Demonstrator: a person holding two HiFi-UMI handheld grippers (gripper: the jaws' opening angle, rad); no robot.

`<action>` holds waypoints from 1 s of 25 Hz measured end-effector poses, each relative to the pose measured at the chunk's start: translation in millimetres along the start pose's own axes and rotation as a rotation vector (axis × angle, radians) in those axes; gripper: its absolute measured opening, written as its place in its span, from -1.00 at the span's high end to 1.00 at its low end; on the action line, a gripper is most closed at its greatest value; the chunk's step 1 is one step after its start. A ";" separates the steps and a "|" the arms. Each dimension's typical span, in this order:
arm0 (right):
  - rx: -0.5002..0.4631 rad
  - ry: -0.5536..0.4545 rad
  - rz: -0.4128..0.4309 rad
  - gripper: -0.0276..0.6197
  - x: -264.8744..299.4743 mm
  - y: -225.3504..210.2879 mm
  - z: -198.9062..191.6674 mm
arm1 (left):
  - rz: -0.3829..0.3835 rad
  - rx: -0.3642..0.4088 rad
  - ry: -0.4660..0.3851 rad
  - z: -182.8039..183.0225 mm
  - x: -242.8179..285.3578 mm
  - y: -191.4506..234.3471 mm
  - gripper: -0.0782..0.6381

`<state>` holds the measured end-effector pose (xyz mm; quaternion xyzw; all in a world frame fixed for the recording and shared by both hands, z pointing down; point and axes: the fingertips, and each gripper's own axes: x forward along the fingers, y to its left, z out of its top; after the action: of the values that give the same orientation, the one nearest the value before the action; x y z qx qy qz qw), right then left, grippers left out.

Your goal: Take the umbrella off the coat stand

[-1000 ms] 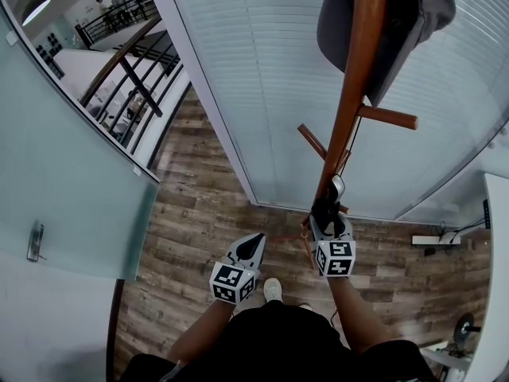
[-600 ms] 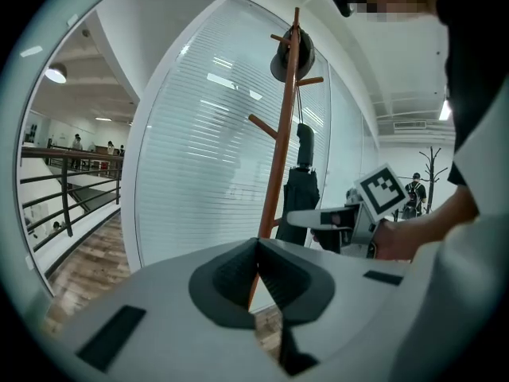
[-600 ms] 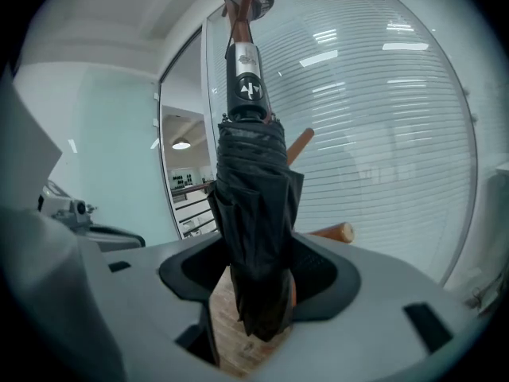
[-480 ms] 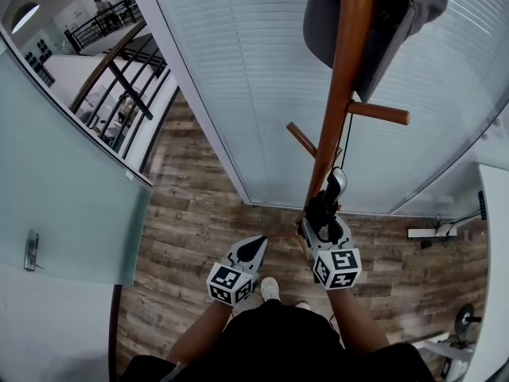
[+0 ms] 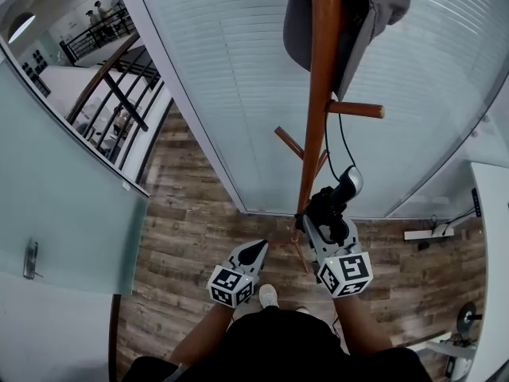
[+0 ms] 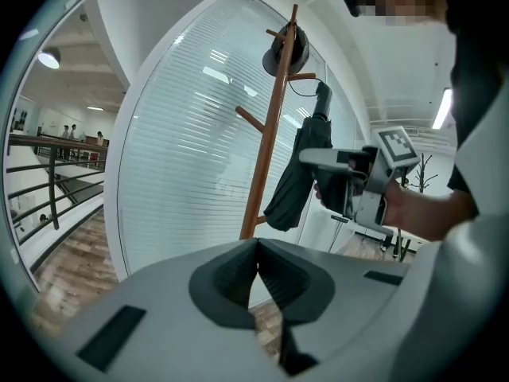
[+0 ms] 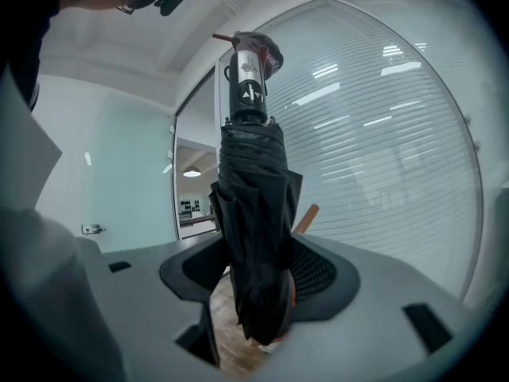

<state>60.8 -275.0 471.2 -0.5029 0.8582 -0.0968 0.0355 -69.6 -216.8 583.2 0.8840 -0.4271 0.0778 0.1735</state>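
Note:
A folded black umbrella [image 5: 330, 204] stands upright beside the brown wooden coat stand [image 5: 316, 94], handle [image 5: 351, 182] uppermost. Its thin black strap [image 5: 328, 146] runs up to a side peg [image 5: 355, 110]. My right gripper [image 5: 321, 220] is shut on the umbrella's canopy; in the right gripper view the black fabric [image 7: 254, 213] fills the space between the pads [image 7: 316, 270]. My left gripper [image 5: 256, 250] hangs lower left of the pole, shut and empty [image 6: 256, 249]. From it I see the stand [image 6: 266, 150], umbrella [image 6: 296, 173] and right gripper [image 6: 350, 183].
A grey hat [image 5: 378, 6] hangs at the stand's top. Behind it is a curved glass wall with white blinds [image 5: 231, 70]. A frosted glass door with a handle [image 5: 32, 259] is at left, a stair railing [image 5: 111, 78] beyond. A power strip [image 5: 417, 233] lies on the wood floor.
My right gripper has risen along the pole with the umbrella in it, bringing the handle closer to the side peg. The left gripper has hardly moved.

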 end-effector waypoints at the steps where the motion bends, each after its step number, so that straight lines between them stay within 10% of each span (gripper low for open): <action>1: 0.000 -0.015 -0.003 0.17 -2.6 -2.1 7.9 | -0.002 -0.004 0.000 -0.7 1.7 -2.2 0.75; 25: -0.033 -0.350 -0.014 0.15 -41.4 -8.9 161.8 | -0.010 0.177 -0.028 23.1 -20.8 -21.4 0.75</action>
<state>114.4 -264.3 313.1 -0.5187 0.8367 0.0061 0.1756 -66.1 -197.9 550.7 0.8990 -0.4165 0.1019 0.0892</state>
